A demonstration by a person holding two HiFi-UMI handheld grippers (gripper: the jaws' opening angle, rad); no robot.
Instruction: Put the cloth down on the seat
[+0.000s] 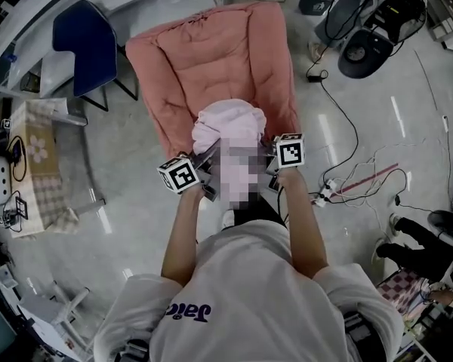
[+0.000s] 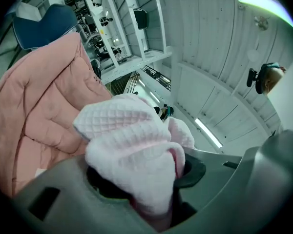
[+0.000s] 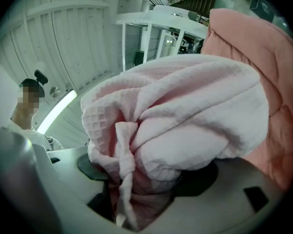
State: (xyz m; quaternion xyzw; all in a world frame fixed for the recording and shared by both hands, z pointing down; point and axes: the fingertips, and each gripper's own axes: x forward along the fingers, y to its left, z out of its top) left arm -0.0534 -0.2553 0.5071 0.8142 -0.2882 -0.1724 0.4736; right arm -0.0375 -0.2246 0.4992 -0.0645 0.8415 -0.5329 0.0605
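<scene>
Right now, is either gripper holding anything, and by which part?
Both hold the pink cloth. The left gripper clamps one bunched fold, the right gripper another; which edges these are cannot be told.

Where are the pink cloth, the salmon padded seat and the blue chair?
pink cloth (image 1: 228,125): head view, top of the bunched bundle.
padded seat (image 1: 211,51): head view, middle of its quilted cushion.
blue chair (image 1: 81,44): head view, its dark seat shell.
</scene>
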